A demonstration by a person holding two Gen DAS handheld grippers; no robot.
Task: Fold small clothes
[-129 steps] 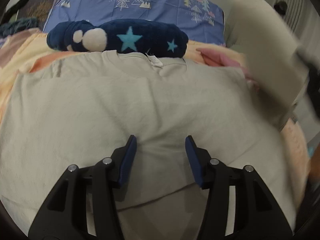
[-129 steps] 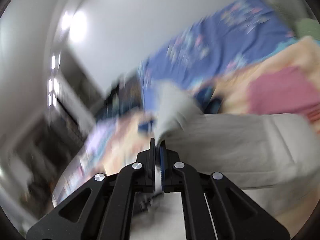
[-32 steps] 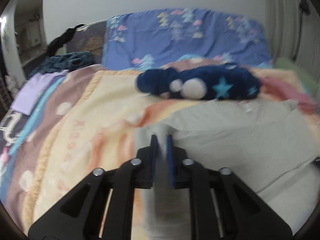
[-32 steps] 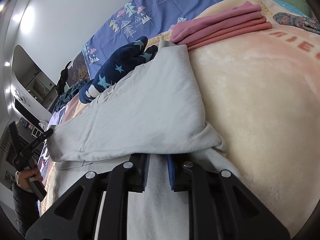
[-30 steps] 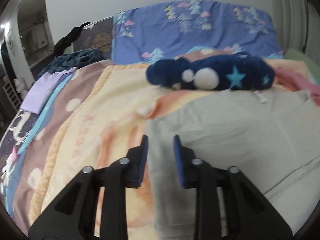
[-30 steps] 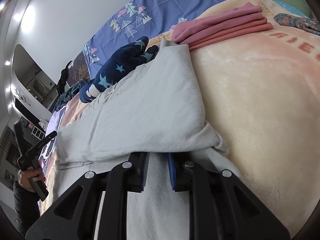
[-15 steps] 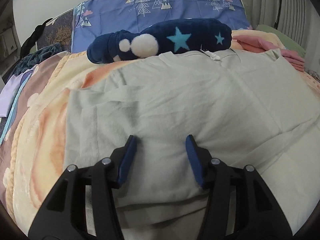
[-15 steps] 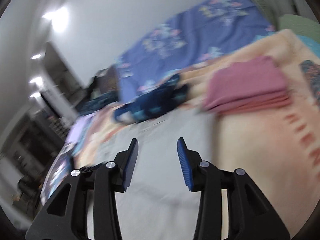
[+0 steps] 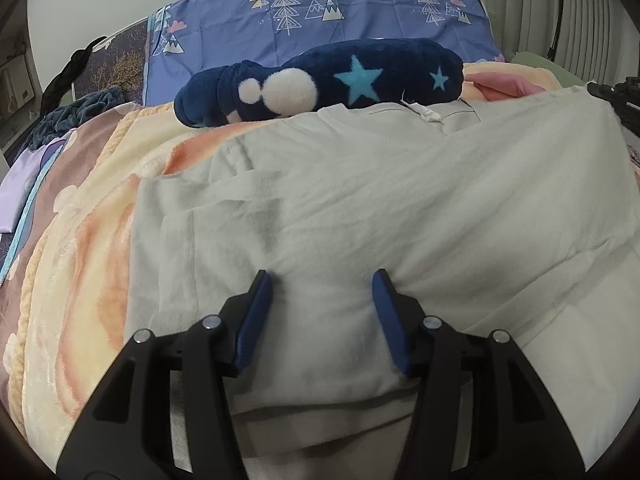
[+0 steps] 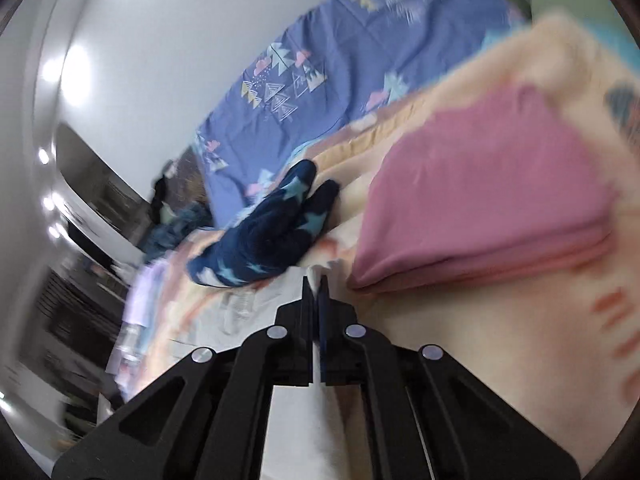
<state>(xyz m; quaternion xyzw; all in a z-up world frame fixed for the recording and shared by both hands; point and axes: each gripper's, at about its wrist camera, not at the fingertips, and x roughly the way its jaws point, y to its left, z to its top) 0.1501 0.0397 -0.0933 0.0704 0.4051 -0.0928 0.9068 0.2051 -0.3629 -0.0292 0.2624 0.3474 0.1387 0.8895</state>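
Pinching the shirt (image 10: 320,412) corner beside the pink stack (image 10: 480,216), the right gripper (image 10: 316,284) has just closed; left gripper (image 9: 322,292) gapes empty above the shirt, so folding across likely follows.

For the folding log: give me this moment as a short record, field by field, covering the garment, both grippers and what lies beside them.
garment: pale grey T-shirt, flat on the peach blanket, side folded in
left gripper: open, jaws astride the shirt, pressing down, gripping nothing
right gripper: has just closed, shut on a fold of the shirt's edge
beyond collar: navy star-print fleece
beside shirt: folded pink clothes
head of bed: blue tree-print pillow
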